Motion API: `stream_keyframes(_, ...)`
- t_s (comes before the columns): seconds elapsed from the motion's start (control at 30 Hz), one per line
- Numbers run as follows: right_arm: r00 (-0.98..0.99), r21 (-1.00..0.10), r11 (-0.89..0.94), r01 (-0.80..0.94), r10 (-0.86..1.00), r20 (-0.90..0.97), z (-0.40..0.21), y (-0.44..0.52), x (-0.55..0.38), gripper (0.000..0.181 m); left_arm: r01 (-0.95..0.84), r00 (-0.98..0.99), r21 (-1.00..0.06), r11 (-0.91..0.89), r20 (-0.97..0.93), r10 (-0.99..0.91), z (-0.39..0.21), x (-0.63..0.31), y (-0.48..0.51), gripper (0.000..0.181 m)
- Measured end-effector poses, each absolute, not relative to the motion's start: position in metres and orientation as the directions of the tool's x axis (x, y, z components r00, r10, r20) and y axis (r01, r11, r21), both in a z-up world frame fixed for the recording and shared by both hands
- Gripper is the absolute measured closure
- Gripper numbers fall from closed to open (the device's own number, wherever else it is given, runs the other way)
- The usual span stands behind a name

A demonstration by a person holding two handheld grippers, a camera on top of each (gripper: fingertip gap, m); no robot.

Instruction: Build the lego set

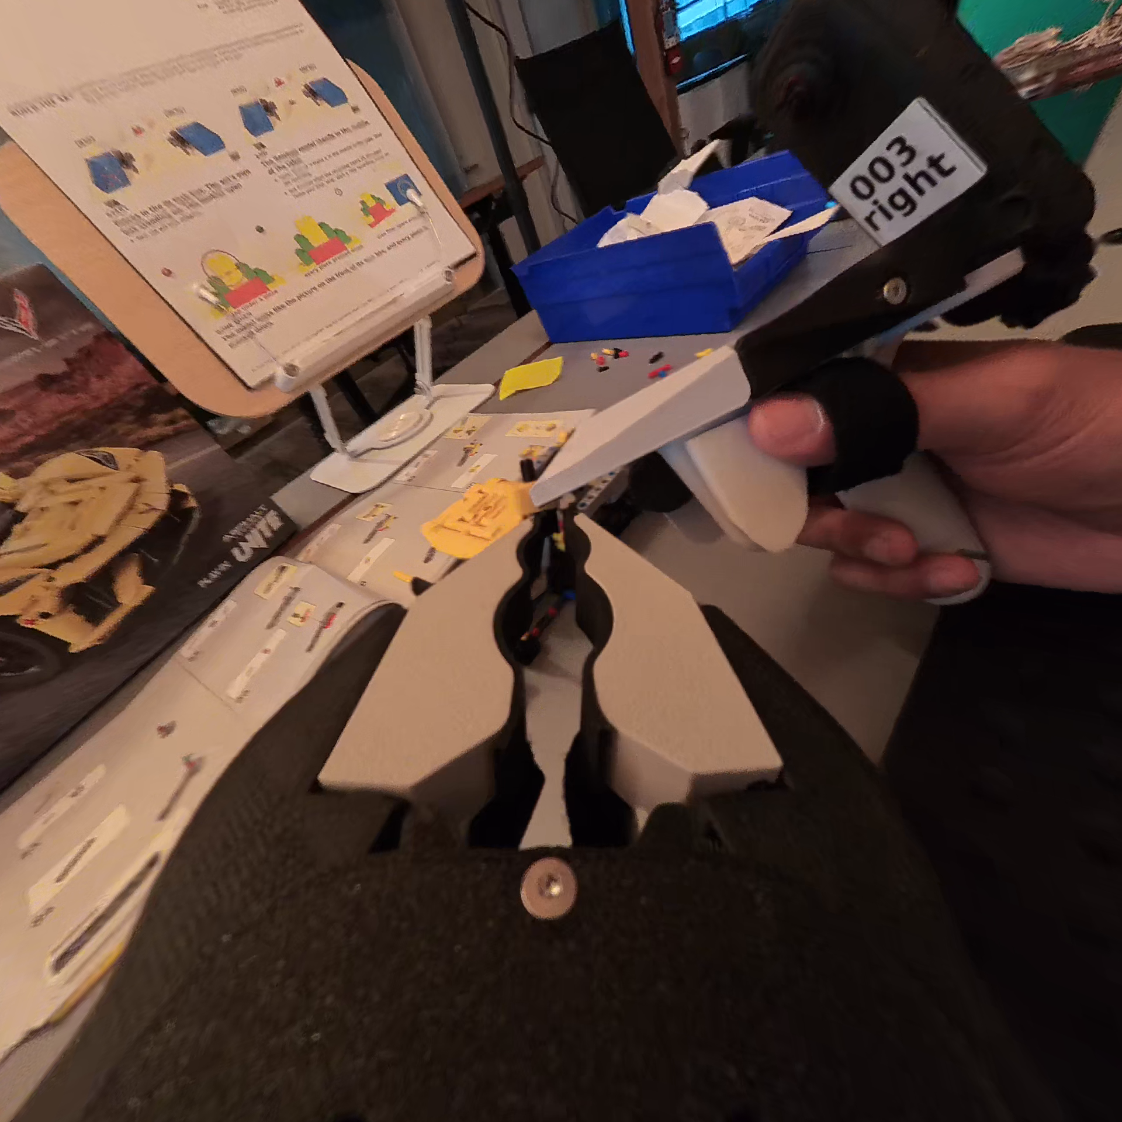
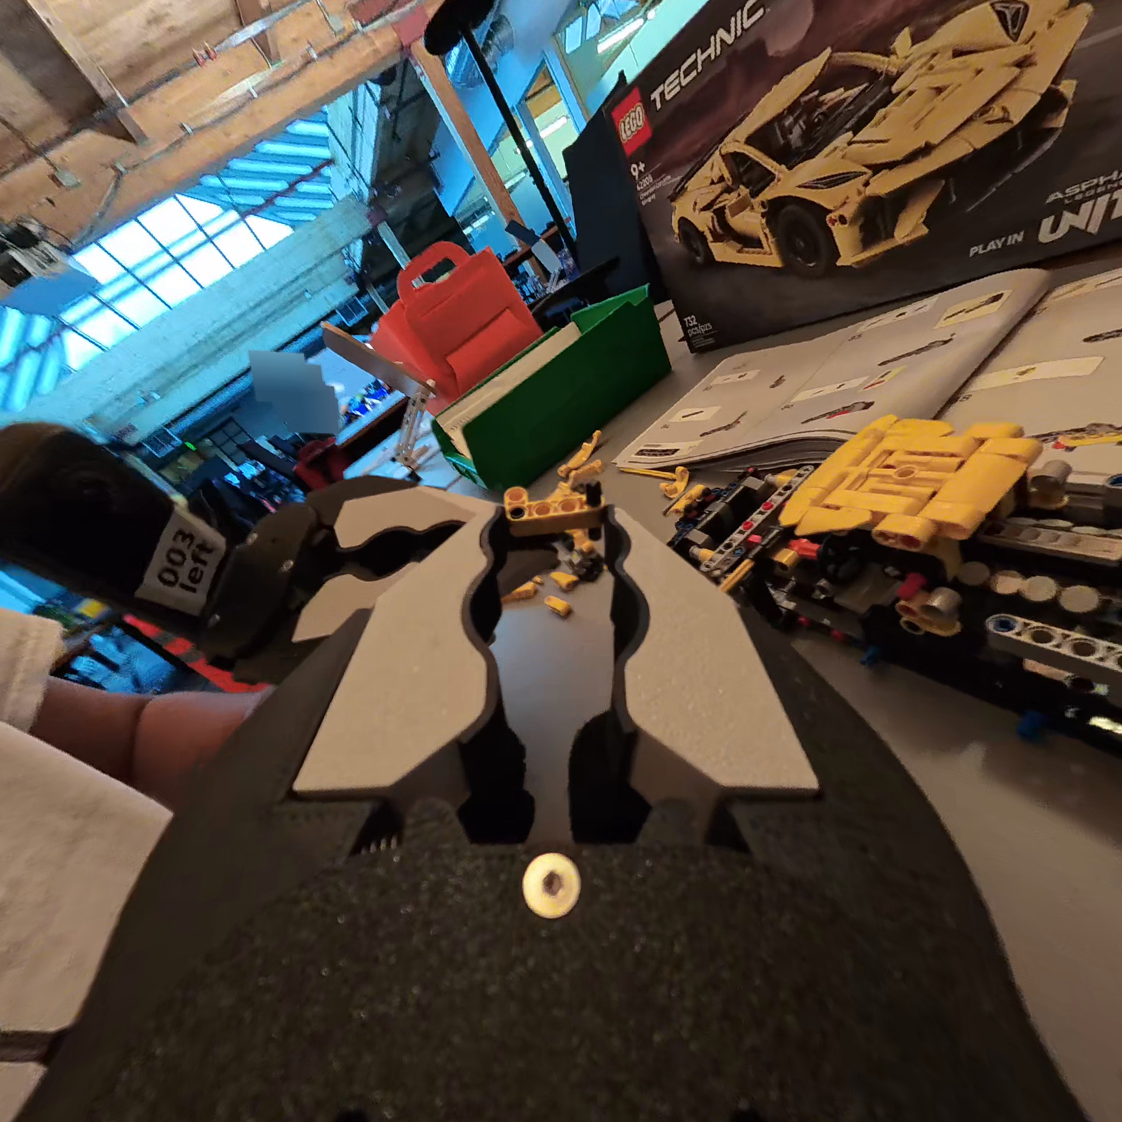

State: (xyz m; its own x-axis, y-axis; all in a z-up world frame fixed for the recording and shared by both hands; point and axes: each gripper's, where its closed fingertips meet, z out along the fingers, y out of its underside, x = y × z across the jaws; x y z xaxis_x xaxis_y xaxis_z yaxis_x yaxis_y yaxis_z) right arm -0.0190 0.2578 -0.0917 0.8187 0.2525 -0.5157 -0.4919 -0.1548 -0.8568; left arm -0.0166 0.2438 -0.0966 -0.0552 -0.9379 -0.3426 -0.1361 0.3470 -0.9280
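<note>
Clutter is being spread around the grey table [image 2: 911,911]: a green bin [image 2: 558,388] with a red paper bag [image 2: 461,328] behind it, a blue bin [image 1: 656,273] stuffed with crumpled white paper, an open instruction booklet [image 2: 850,370], and the glossy set box [image 2: 880,139] printed with a yellow car. A laminated sheet is being propped on a white wire stand [image 1: 388,425].

The right gripper [image 2: 555,516], with matte grey fingers of wavy inner outline, is being pinched on a yellow studless beam [image 2: 549,510] pierced with round holes. Loose yellow pieces [image 2: 558,601] are being left on the table beyond it. The half-built car [image 2: 898,516], a black and grey chassis under a blocky yellow panel, is lying to its right, near the booklet.

The left gripper [image 1: 555,534] is being held nearly closed; whether anything is being clamped between its tips cannot be told, as the right gripper's finger is crossing in front.
</note>
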Motion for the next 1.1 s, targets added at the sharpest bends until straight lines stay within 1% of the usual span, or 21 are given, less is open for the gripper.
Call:
stream_keyframes(0.07,0.860,-0.892,-0.190,-0.411,0.242,-0.448,-0.097,0.256,-0.017,0.151,-0.150,-0.106,-0.944,0.292,-0.279,-0.955,-0.102,-0.015,0.242,0.173)
stream_keyframes(0.17,0.947,-0.948,-0.231,-0.218,0.185,-0.263,-0.106,0.249,0.007,0.150,-0.205,-0.215,-0.953,0.222,-0.178,-0.960,-0.116,-0.016,0.242,0.171)
stream_keyframes(0.27,0.971,-0.956,-0.285,-0.064,0.202,-0.125,-0.121,0.236,0.023,0.150,-0.276,-0.393,-0.922,0.272,-0.150,-0.907,-0.144,-0.022,0.239,0.170)
stream_keyframes(0.33,0.964,-0.952,-0.300,-0.056,0.233,-0.130,-0.130,0.229,0.026,0.150,-0.311,-0.493,-0.918,0.248,-0.067,-0.867,-0.154,-0.030,0.232,0.170)
stream_keyframes(0.4,0.959,-0.956,-0.285,-0.072,0.243,-0.145,-0.127,0.227,0.027,0.150,-0.350,-0.557,-0.915,0.201,0.030,-0.830,-0.158,-0.037,0.226,0.158)
stream_keyframes(0.43,0.957,-0.958,-0.276,-0.073,0.251,-0.145,-0.126,0.227,0.026,0.150,-0.365,-0.582,-0.908,0.208,0.048,-0.811,-0.161,-0.041,0.223,0.159)
stream_keyframes(0.53,0.951,-0.946,-0.314,-0.082,0.260,-0.169,-0.134,0.229,0.024,0.150,-0.370,-0.614,-0.885,0.284,0.003,-0.790,-0.173,-0.046,0.223,0.159)
stream_keyframes(0.6,0.944,-0.941,-0.328,-0.080,0.278,-0.177,-0.137,0.229,0.020,0.150,-0.379,-0.618,-0.875,0.300,-0.002,-0.786,-0.178,-0.046,0.223,0.159)
stream_keyframes(0.67,0.944,-0.938,-0.342,-0.060,0.287,-0.165,-0.141,0.229,0.017,0.150,-0.419,-0.616,-0.859,0.294,0.031,-0.787,-0.183,-0.044,0.222,0.159)
stream_keyframes(0.77,0.951,-0.927,-0.374,-0.029,0.274,-0.140,-0.149,0.230,0.018,0.150,-0.487,-0.582,-0.845,0.222,0.124,-0.804,-0.182,-0.039,0.216,0.156)
stream_keyframes(0.83,0.955,-0.924,-0.382,-0.007,0.272,-0.119,-0.151,0.231,0.017,0.150,-0.539,-0.507,-0.823,0.179,0.147,-0.849,-0.182,-0.033,0.219,0.150)
stream_keyframes(0.9,0.959,-0.919,-0.394,0.005,0.264,-0.108,-0.154,0.232,0.019,0.150,-0.622,-0.434,-0.763,0.177,0.148,-0.889,-0.191,-0.033,0.220,0.148)
stream_keyframes(1.03,0.957,-0.921,-0.389,-0.011,0.263,-0.123,-0.153,0.232,0.020,0.150,-0.761,-0.296,-0.634,0.134,0.156,-0.943,-0.207,-0.037,0.216,0.149)
stream_keyframes(1.1,0.955,-0.921,-0.389,-0.025,0.264,-0.138,-0.153,0.232,0.020,0.150,-0.784,-0.261,-0.607,0.128,0.135,-0.956,-0.210,-0.038,0.216,0.157)
